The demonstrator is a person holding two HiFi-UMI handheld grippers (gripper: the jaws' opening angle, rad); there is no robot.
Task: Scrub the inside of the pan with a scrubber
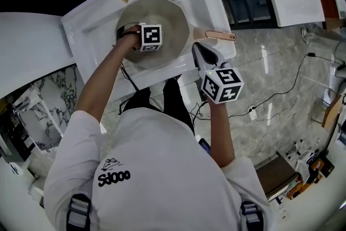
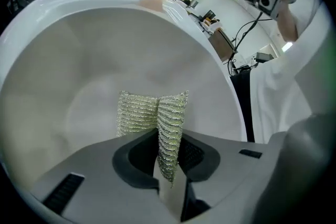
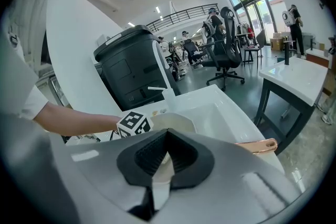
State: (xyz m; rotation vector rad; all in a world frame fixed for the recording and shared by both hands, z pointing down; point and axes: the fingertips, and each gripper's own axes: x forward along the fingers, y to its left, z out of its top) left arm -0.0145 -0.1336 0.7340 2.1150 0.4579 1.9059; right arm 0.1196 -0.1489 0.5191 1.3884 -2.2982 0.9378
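The left gripper (image 2: 169,139) has its fingers pinched on the scrubber (image 2: 139,112), whose folded mesh sticks out ahead of them, low inside the pan (image 2: 79,55). Beyond that, the pan sits in the sink (image 1: 97,21). The right gripper (image 3: 167,136), fingers together on nothing, hovers short of the pan's handle (image 3: 257,145). Scrubbing seems under way. No dirt shows, so what remains is unclear.
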